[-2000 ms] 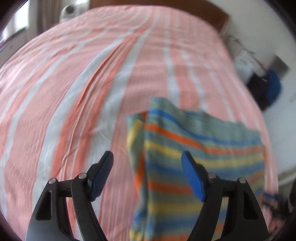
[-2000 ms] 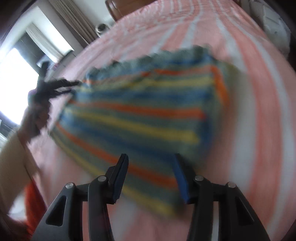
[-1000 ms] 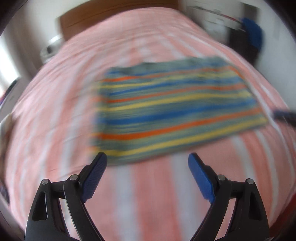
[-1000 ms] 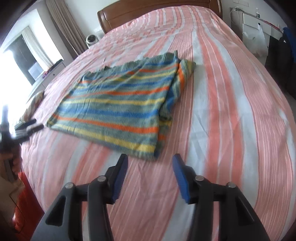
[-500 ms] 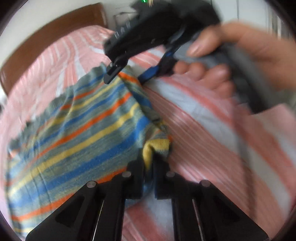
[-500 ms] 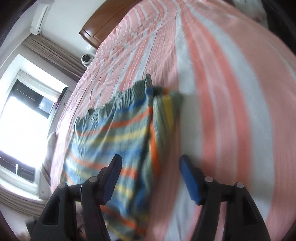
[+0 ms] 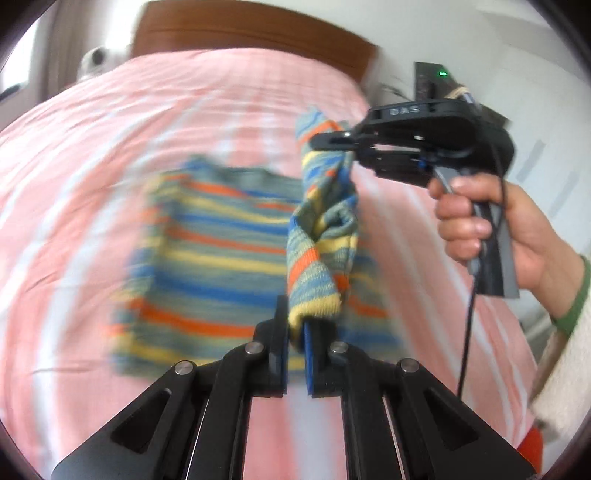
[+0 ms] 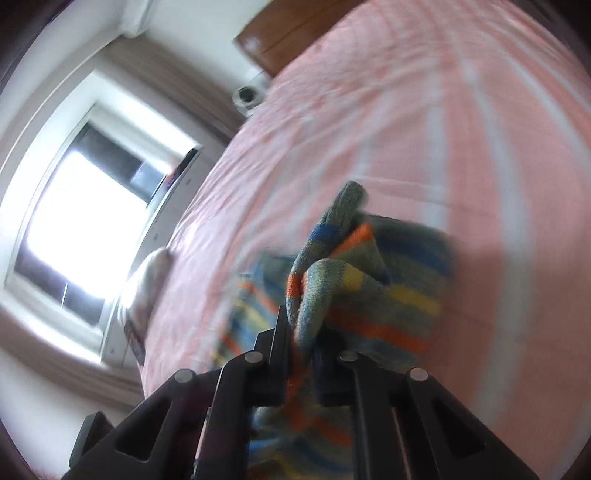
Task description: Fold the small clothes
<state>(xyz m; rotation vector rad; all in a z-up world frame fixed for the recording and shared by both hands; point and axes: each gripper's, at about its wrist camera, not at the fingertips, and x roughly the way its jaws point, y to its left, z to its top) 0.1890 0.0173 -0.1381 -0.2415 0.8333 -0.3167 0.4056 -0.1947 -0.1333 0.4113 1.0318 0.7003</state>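
Striped garment lies on pink bedspread below wooden headboard.

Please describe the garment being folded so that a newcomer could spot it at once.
On the pink-and-white striped bed cover below the brown wooden headboard lies a small knitted sweater. Its blue, orange, yellow and grey-green stripes mark it out as the only multicoloured item there.
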